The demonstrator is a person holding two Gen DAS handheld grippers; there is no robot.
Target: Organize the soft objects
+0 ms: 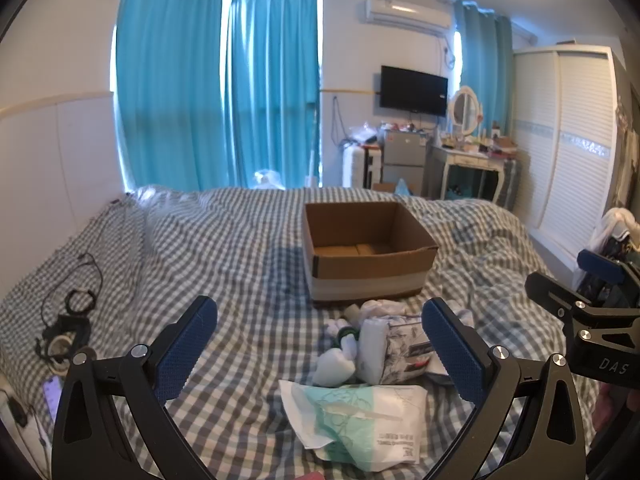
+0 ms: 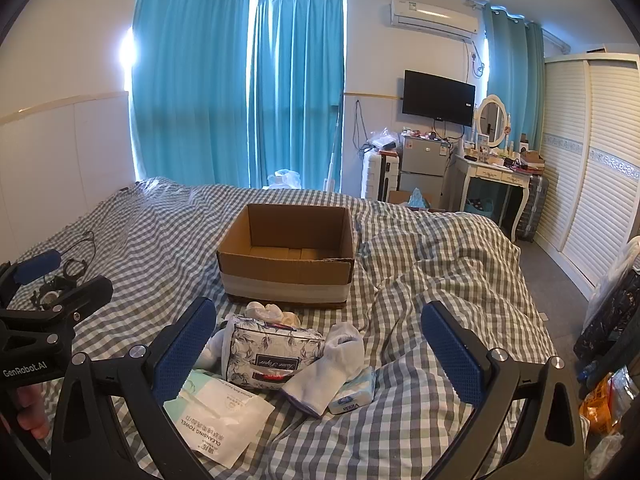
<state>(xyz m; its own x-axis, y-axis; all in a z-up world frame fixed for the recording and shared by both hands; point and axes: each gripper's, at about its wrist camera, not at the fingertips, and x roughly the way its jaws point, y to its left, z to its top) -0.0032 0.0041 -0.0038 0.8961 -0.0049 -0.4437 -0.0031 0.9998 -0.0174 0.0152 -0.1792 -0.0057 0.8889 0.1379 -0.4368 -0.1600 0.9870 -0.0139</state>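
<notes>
An open, empty cardboard box (image 1: 366, 252) (image 2: 288, 258) stands on the checked bed. In front of it lies a heap of soft things: a white-green cleansing towel pack (image 1: 360, 420) (image 2: 218, 420), a flowered tissue pack (image 1: 400, 350) (image 2: 272, 350), white socks (image 2: 324, 368) (image 1: 334, 364), a small blue tissue pack (image 2: 354, 392). My left gripper (image 1: 320, 354) is open and empty above the towel pack. My right gripper (image 2: 318, 354) is open and empty above the socks. Each gripper shows at the edge of the other's view.
Black cables and headphones (image 1: 68, 320) lie on the bed's left side, with a phone (image 1: 52, 394) near them. A wardrobe (image 2: 592, 160), dressing table (image 2: 496, 176) and small fridge (image 2: 422, 164) stand beyond the bed. Bags (image 2: 604, 360) sit at the right.
</notes>
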